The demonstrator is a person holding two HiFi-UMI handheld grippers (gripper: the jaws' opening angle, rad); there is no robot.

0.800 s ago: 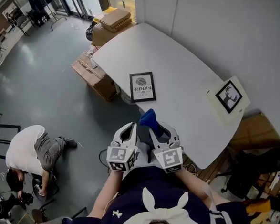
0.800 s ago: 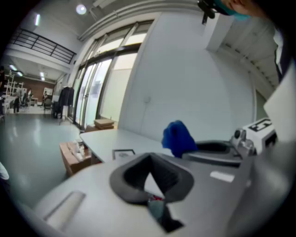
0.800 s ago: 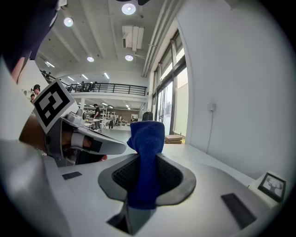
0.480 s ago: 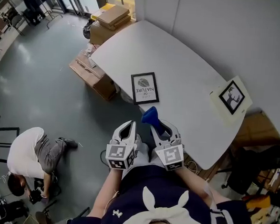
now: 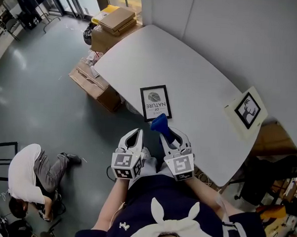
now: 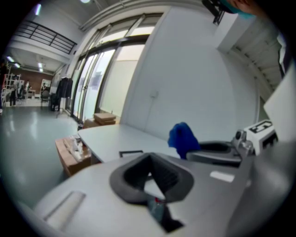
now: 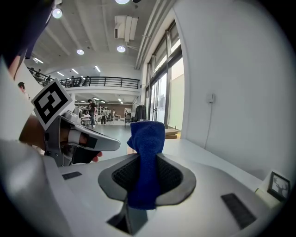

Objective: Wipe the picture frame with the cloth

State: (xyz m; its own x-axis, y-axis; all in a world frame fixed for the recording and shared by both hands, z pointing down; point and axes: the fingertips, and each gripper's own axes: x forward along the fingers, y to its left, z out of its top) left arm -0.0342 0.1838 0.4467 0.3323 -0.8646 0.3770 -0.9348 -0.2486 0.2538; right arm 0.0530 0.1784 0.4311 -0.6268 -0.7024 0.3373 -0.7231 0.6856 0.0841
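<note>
A black picture frame (image 5: 155, 103) with a white print lies flat on the white table (image 5: 202, 78), near its front edge. My right gripper (image 5: 163, 133) hovers just short of that edge, shut on a blue cloth (image 5: 159, 123) that sticks up past its fingertips. In the right gripper view the cloth (image 7: 147, 148) hangs pinched between the jaws of that gripper (image 7: 147, 163). Beside it on the left, my left gripper (image 5: 135, 138) is shut with nothing in it. The left gripper view shows its own tips (image 6: 150, 159), the frame (image 6: 131, 152) beyond them, and the cloth (image 6: 183, 137) to the right.
A second small frame with a deer picture (image 5: 248, 109) rests on a white sheet at the table's right end. Cardboard boxes (image 5: 95, 79) sit on the floor by the table's left side, more (image 5: 115, 19) at the far corner. A person (image 5: 31, 168) crouches on the floor at left.
The table and frame have shifted slightly lower and to the right in the head view. Both grippers keep their places and states, the cloth still in the right one.
</note>
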